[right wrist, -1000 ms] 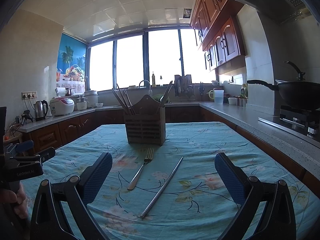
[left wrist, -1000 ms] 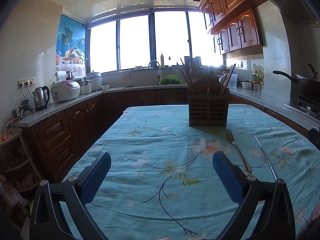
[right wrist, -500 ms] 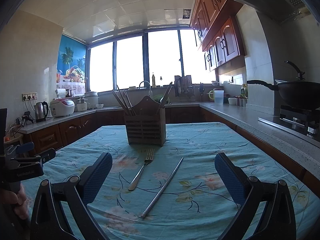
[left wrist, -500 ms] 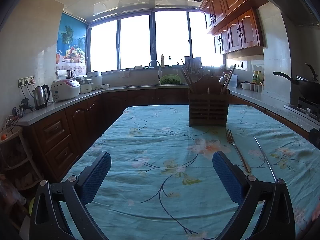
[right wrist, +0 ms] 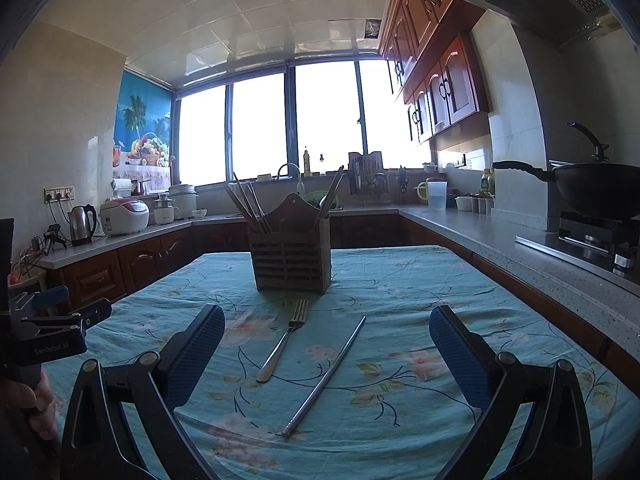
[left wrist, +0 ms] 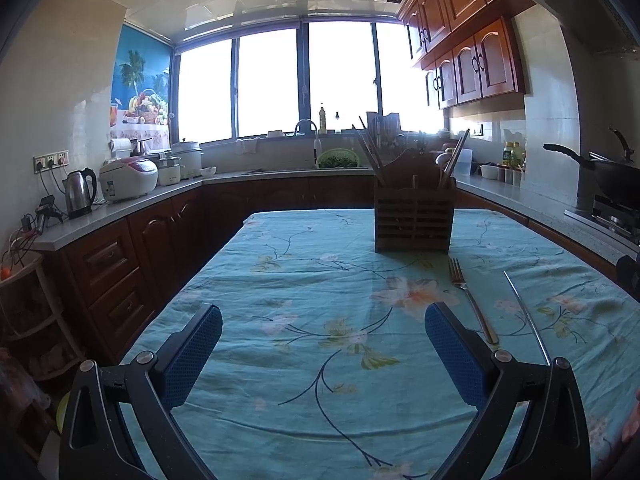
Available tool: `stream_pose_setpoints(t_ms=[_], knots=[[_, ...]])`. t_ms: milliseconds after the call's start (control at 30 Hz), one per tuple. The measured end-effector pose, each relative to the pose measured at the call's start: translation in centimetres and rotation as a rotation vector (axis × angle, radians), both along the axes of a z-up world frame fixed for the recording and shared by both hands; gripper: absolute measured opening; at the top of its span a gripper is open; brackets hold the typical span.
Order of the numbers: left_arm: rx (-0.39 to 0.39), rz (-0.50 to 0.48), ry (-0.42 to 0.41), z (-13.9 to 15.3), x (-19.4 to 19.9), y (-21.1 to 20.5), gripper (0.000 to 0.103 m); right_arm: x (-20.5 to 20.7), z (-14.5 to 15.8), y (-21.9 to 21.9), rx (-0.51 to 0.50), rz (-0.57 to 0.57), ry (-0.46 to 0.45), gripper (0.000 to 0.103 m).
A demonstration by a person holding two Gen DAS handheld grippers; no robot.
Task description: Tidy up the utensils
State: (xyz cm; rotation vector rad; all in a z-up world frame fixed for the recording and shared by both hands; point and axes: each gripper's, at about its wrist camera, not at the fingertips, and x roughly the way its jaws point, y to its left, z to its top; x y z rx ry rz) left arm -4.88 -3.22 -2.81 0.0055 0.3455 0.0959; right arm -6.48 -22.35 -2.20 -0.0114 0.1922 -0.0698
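Note:
A steel fork (right wrist: 282,341) and a long steel chopstick (right wrist: 326,374) lie side by side on the floral teal tablecloth (right wrist: 400,300), in front of a slatted wooden utensil holder (right wrist: 291,256) with chopsticks standing in it. My right gripper (right wrist: 327,354) hovers open over the table's near end, with fork and chopstick lying between its blue pads. In the left wrist view the holder (left wrist: 413,216), fork (left wrist: 471,300) and chopstick (left wrist: 526,316) sit ahead and to the right. My left gripper (left wrist: 323,348) is open and holds nothing.
Dark wood counters run round the table on three sides. A kettle (right wrist: 83,225) and rice cooker (right wrist: 124,216) stand on the left counter, a wok (right wrist: 596,188) on the stove at right. A hand holds the left gripper (right wrist: 48,328) at the right view's left edge.

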Motion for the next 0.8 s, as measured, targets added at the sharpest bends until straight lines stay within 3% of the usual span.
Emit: stream_pose_setpoints(t_ms=[800], knots=[[-0.007, -0.003, 0.014, 0.22, 0.15, -0.72, 0.102, 0.07, 0.15, 0.13, 0.012, 0.0, 0.004, 0.103]])
